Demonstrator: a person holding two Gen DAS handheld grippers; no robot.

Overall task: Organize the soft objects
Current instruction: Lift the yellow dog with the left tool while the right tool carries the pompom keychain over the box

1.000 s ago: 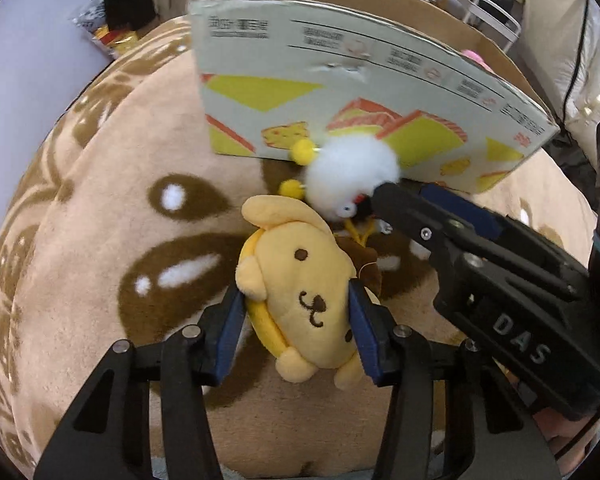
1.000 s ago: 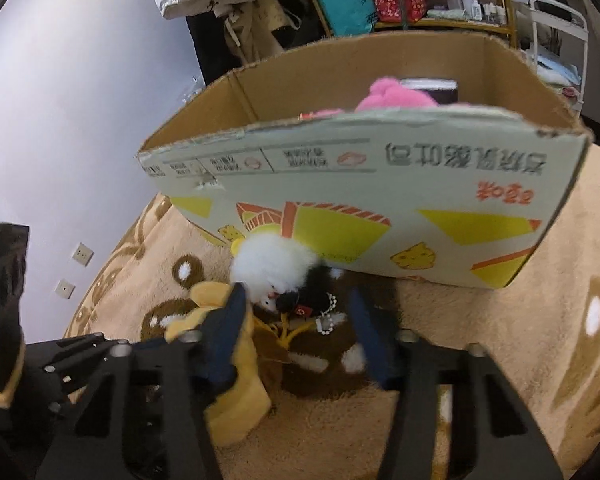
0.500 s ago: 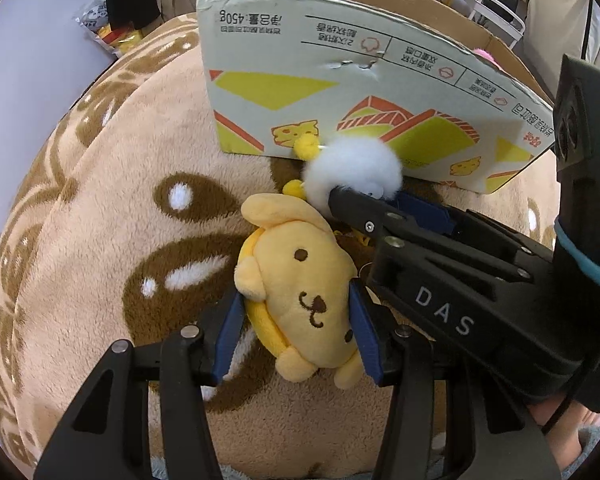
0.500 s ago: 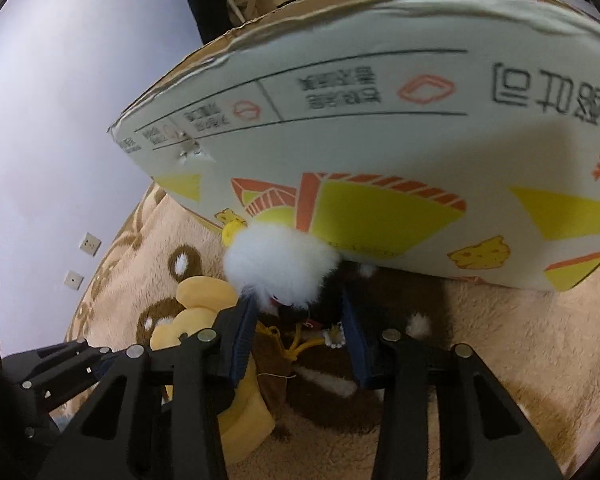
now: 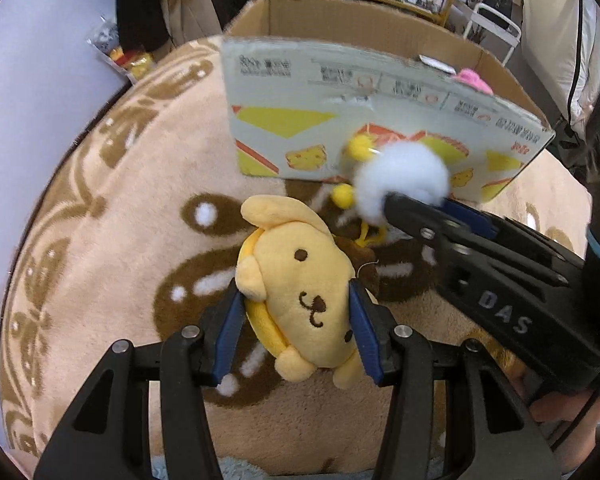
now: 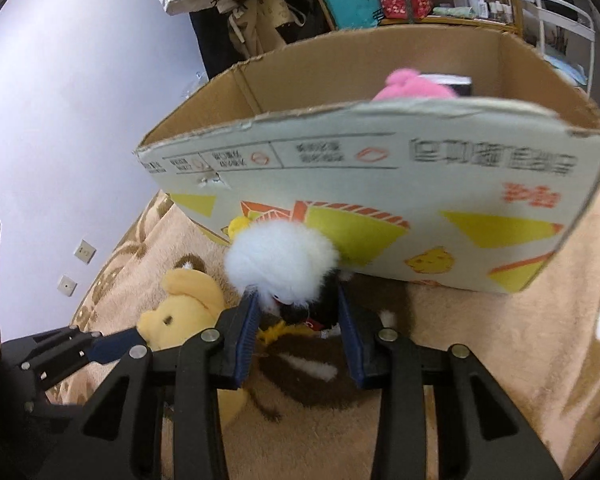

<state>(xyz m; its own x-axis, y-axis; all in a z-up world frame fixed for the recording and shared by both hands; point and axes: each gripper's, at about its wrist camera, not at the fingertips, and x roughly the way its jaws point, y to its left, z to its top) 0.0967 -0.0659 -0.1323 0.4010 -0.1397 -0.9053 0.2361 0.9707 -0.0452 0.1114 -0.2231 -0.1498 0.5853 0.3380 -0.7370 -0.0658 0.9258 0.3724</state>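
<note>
Cardboard box (image 6: pixel 380 184) wall just behind white fluffy toy (image 6: pixel 280 264) clamped in right gripper (image 6: pixel 298 336); left gripper (image 5: pixel 296 332) clamped on yellow dog plush (image 5: pixel 300 288)

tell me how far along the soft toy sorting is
Done: a pink plush already sits in the cardboard box. In hand: the left gripper clamps the yellow dog plush; the right gripper holds the white fluffy toy. Left: both still need boxing.

From my left camera the cardboard box (image 5: pixel 380 120) and white fluffy toy (image 5: pixel 404 176) smear with blur. My right tongs (image 6: pixel 298 334) cover that toy's dark lower half. The pink plush (image 6: pixel 416 88) shows only its top above the box wall.
</note>
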